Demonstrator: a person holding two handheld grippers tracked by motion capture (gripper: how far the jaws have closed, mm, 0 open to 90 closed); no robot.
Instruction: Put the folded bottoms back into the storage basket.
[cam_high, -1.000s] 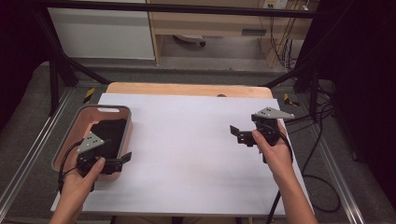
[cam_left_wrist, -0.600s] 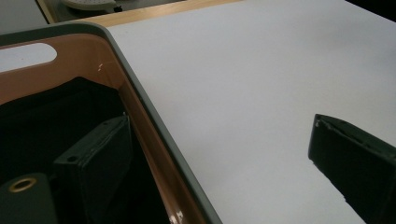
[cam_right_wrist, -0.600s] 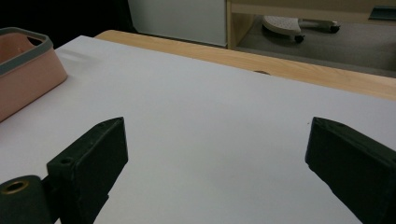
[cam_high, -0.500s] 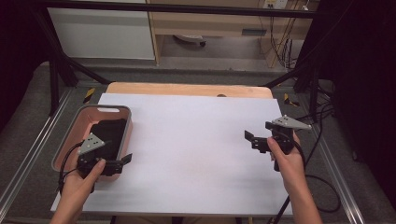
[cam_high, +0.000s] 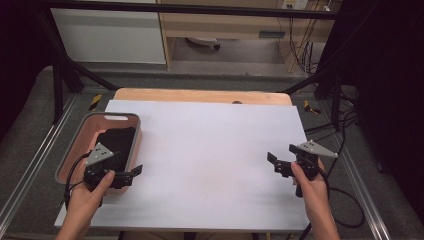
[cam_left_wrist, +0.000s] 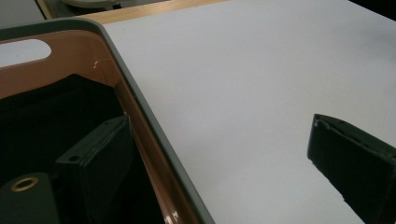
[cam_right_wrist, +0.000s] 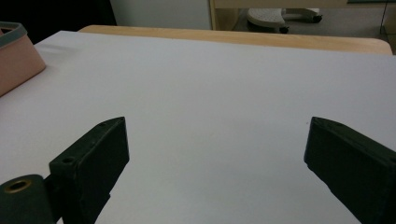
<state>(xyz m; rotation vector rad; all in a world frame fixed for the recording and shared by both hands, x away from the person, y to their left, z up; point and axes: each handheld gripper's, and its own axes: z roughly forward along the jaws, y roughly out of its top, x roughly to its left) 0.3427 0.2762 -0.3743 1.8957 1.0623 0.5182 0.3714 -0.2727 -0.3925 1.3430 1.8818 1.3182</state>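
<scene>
— What's on the bench (cam_high: 210, 150) around the hands?

— A smooth white sheet covers most of it, with a strip of bare wood along the far edge. At the left side sits a rounded tub (cam_high: 131, 145), pink inside with a grey-green rim and a handle slot at its far end. Something black lies in its bottom (cam_high: 117, 142); I can't make out what.

— And the left tool (cam_high: 134, 171)?

— Released, jaws wide apart. In the left gripper view they straddle the tub's near wall (cam_left_wrist: 154, 154): one jaw down inside over the black thing, the other outside above the white sheet. That wall stands right between them.

— The right tool (cam_high: 272, 162)?

— Also released, jaws spread, over bare sheet near the right edge, well apart from the tub. In the right gripper view, a corner of the tub (cam_right_wrist: 18, 56) is cut off at the left.

— Anything beyond?

— Grey floor, dark frame legs, cables to the right, a pale cabinet behind.
</scene>
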